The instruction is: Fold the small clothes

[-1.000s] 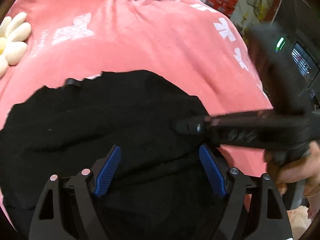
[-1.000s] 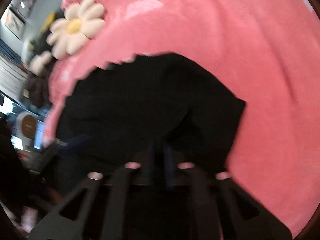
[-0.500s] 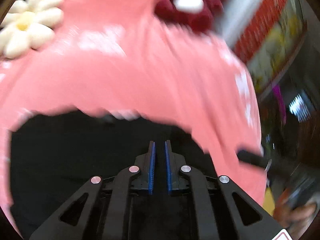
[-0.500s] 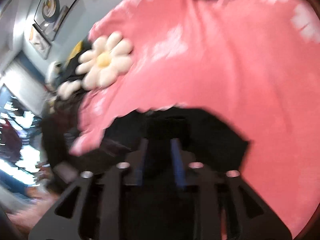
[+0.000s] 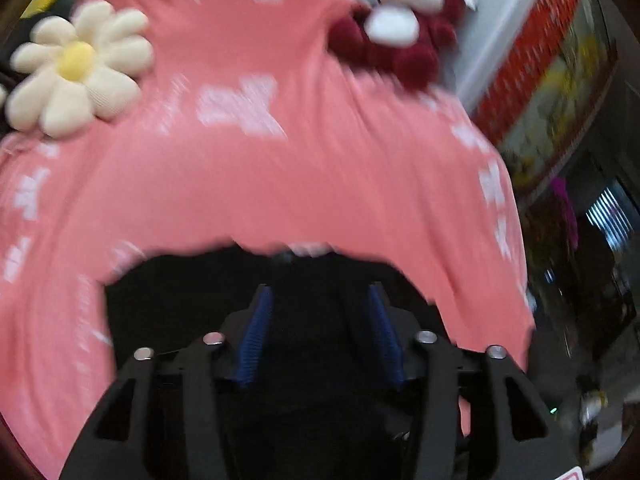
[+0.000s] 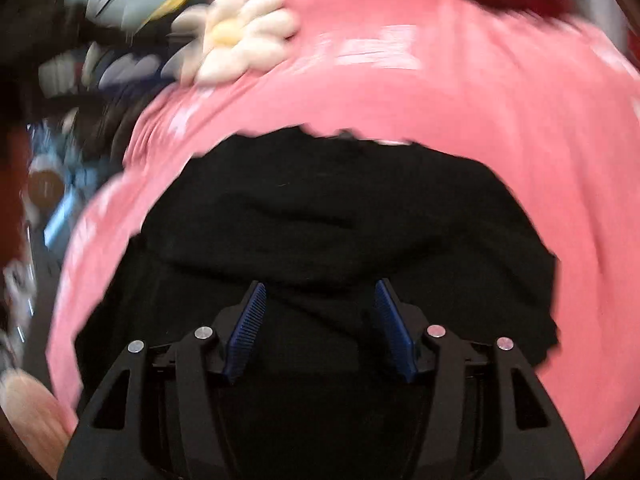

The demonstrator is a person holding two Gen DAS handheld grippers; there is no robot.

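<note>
A black garment [image 6: 344,220] lies bunched in soft folds on a pink bedspread [image 6: 500,112]; it also shows in the left wrist view [image 5: 180,292]. My right gripper [image 6: 320,292] is open, its blue pads apart just above the garment's near fold, holding nothing. My left gripper [image 5: 320,296] is open too, pads spread over the garment's near part. Both views are blurred by motion.
A cream daisy-shaped cushion [image 5: 76,68] lies at the far left of the pink bedspread [image 5: 320,168]; it also shows in the right wrist view [image 6: 236,36]. A dark red and white plush toy [image 5: 404,28] sits at the back. The bed's edge drops off at right [image 5: 524,280].
Both grippers were shut half a second ago and are now open over the garment. Both views have tilted, showing more of the garment's near side.
</note>
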